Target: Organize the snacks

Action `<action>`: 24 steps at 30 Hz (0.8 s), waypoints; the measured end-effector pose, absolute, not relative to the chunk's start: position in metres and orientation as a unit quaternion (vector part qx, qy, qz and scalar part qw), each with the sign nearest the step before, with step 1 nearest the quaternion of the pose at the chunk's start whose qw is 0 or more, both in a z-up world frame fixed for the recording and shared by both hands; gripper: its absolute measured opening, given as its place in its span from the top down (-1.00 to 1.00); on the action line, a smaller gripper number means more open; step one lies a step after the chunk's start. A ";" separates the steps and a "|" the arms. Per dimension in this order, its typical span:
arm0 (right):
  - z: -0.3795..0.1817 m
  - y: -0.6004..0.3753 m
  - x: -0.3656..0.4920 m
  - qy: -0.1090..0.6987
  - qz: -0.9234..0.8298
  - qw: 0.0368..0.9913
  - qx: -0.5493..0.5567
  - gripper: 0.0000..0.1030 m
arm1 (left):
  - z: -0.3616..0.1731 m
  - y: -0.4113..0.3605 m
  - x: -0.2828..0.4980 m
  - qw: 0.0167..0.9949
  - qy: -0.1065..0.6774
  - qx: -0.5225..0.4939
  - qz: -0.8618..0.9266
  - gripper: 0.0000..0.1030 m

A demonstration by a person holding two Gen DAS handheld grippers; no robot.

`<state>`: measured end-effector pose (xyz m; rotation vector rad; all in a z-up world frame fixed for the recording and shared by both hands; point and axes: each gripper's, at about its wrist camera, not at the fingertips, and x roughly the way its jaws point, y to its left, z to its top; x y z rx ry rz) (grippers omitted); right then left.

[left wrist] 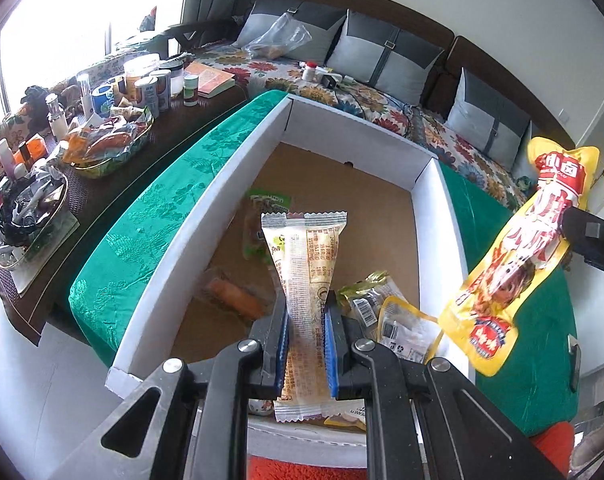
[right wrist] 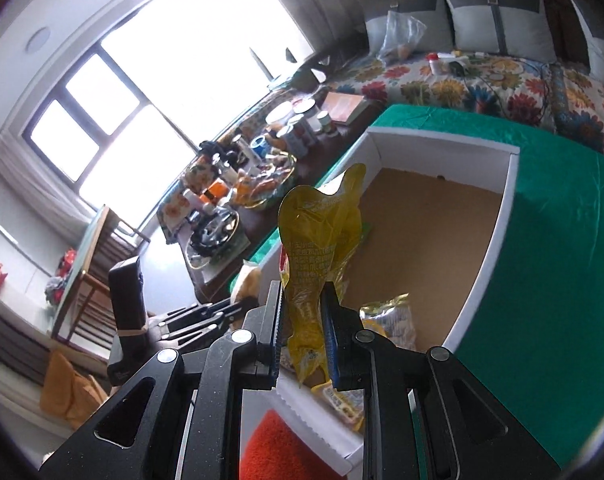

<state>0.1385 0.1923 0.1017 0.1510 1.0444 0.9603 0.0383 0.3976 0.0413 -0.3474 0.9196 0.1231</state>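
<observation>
A white snack packet [left wrist: 302, 280] is clamped between the jaws of the left gripper [left wrist: 306, 344] at the lower centre of the left wrist view, its crimped top edge standing up over the box. The white-walled cardboard box [left wrist: 206, 216], brown on the inside, is set on a green cloth [left wrist: 170, 184] that fills the middle of the frame. On the box floor several snacks are seen — a green packet [left wrist: 268, 204] behind the held one, an orange snack in clear wrap [left wrist: 234, 300] at the lower left, and a gold-and-yellow pair of packets [left wrist: 386, 312] at the lower right against the wall.

At the right edge of the same view a yellow and red snack pouch [left wrist: 518, 264] is held in the air beside the box by the right gripper [left wrist: 570, 232], of which only dark parts are visible there. In the right wrist view the right gripper's jaws are clenched on the crumpled yellow pouch [right wrist: 318, 264] at the centre of the frame, with the box [right wrist: 498, 216] beyond and below it. The left gripper [right wrist: 198, 316] appears at the lower left of that view.

At the upper left of the left wrist view a dark desk [left wrist: 102, 200] is crowded with jars, bottles and a tray of snacks [left wrist: 110, 148]. A sofa with a flowered cover [left wrist: 342, 84] and grey cushions runs across the top.
</observation>
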 end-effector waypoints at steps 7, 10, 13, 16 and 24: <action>0.065 0.205 0.137 0.503 0.426 0.750 0.058 -0.18 | 0.025 0.390 0.037 0.882 0.442 -0.120 0.114 -0.78; 0.084 0.192 0.130 0.471 0.418 0.777 0.026 -0.23 | 0.038 0.388 0.027 0.890 0.421 -0.114 0.130 -0.79; 0.101 0.176 0.119 0.433 0.408 0.804 -0.003 -0.35 | 0.054 0.379 0.019 0.899 0.400 -0.098 0.151 -0.79; 0.119 0.164 0.105 0.372 0.394 0.840 -0.035 -0.46 | 0.076 0.360 0.011 0.910 0.369 -0.044 0.185 -0.85; 0.144 0.131 0.073 0.267 0.352 0.896 -0.054 -0.68 | 0.124 0.303 -0.007 0.918 0.294 0.067 0.258 -1.00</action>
